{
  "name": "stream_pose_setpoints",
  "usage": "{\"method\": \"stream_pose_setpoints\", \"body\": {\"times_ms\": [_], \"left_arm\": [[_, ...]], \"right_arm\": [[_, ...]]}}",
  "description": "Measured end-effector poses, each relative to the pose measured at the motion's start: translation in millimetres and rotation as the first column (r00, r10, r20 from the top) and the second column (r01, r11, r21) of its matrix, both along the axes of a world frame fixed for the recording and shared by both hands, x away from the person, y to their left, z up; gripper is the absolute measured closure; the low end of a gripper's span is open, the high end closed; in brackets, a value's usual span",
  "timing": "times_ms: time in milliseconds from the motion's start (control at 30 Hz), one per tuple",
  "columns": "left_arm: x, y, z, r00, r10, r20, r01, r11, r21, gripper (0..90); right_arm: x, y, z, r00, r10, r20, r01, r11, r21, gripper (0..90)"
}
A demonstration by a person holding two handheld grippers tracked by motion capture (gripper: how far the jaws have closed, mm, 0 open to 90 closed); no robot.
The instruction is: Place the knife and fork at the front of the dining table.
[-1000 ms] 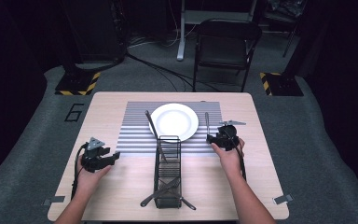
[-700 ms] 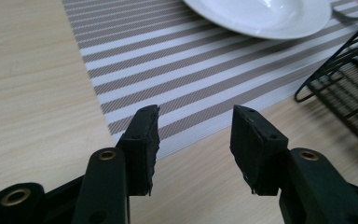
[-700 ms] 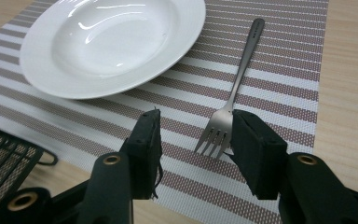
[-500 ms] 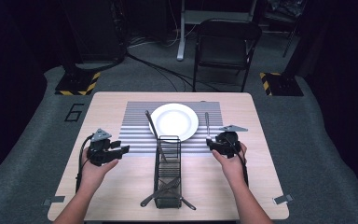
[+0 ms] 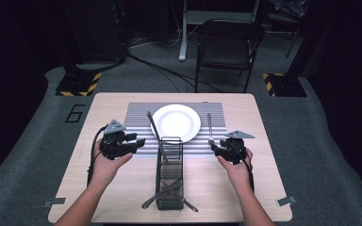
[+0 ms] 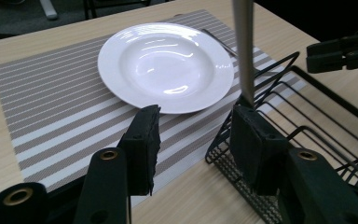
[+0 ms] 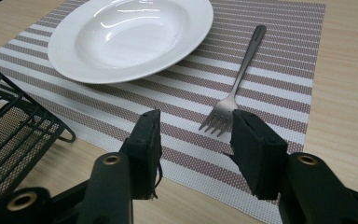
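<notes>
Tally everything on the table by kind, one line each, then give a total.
Plate: 1
Striped placemat: 1
Wire rack: 1
Fork on the mat: 1
Utensils in or under the rack, including the upright one: at least 3, exact kinds unclear
Total: at least 7

Wooden table (image 5: pixel 122 188); striped mat (image 5: pixel 136 117) toward far edge, wire rack (image 5: pixel 169 188) mid-table reaching near edge.

One plate (image 5: pixel 176 122), one fork (image 7: pixel 235 88), one wire basket (image 5: pixel 169 172), one placemat (image 5: pixel 136 117), one chair (image 5: pixel 228 47)
</notes>
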State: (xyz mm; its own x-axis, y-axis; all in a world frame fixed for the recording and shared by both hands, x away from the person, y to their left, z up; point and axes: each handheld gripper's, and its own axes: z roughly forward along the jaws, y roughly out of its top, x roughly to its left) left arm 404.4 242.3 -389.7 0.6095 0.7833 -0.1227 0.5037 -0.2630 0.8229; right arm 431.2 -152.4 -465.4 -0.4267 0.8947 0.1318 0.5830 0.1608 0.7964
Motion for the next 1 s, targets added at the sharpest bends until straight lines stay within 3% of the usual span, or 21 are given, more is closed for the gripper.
{"method": "stream_pose_setpoints", "body": {"times_ms": [200, 367, 833, 1000], "left_arm": [[2.3, -16.2, 4.7, 0.9995, -0.031, -0.006, 0.031, 0.9995, -0.005, 54.3], [5.0, -27.0, 4.7, 0.9991, -0.039, -0.016, 0.039, 0.9992, -0.008, 54.7], [23.7, -46.3, -7.6, 0.997, -0.063, -0.045, 0.062, 0.998, -0.014, 59.0], [27.9, -52.6, -11.8, 0.9965, -0.076, -0.034, 0.075, 0.9968, -0.028, 61.5]], "right_arm": [[0.9, -2.7, -8.7, 0.9994, -0.001, -0.035, 0.0, 1.0, -0.003, 54.7], [0.6, -5.6, -9.4, 0.9994, -0.011, -0.032, 0.011, 1.0, 0.002, 54.7], [-0.6, -11.2, -10.8, 0.999, -0.031, -0.032, 0.031, 0.999, 0.013, 54.4], [-0.3, -12.0, -10.8, 0.999, -0.03, -0.034, 0.031, 0.999, 0.023, 54.1]]}}
